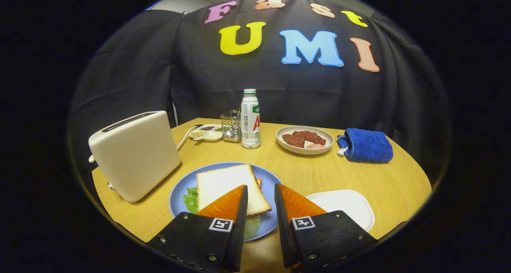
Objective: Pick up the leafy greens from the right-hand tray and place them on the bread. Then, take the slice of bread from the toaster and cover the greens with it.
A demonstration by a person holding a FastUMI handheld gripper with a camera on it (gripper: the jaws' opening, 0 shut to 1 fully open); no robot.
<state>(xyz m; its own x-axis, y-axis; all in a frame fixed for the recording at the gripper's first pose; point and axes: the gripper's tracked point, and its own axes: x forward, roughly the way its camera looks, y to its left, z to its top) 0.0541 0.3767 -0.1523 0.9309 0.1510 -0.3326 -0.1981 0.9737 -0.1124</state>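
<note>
Task appears essentially complete: top bread slice [227, 187] lies on the blue plate [179, 193] over the leafy greens [191, 199], which peek out at its left and near edges. White tray [347, 205] to the right holds nothing; no slice seen in toaster [133, 153] slot. Gripper [260, 193] fingers parted, holding nothing, tips just above the near edge of the sandwich.
</note>
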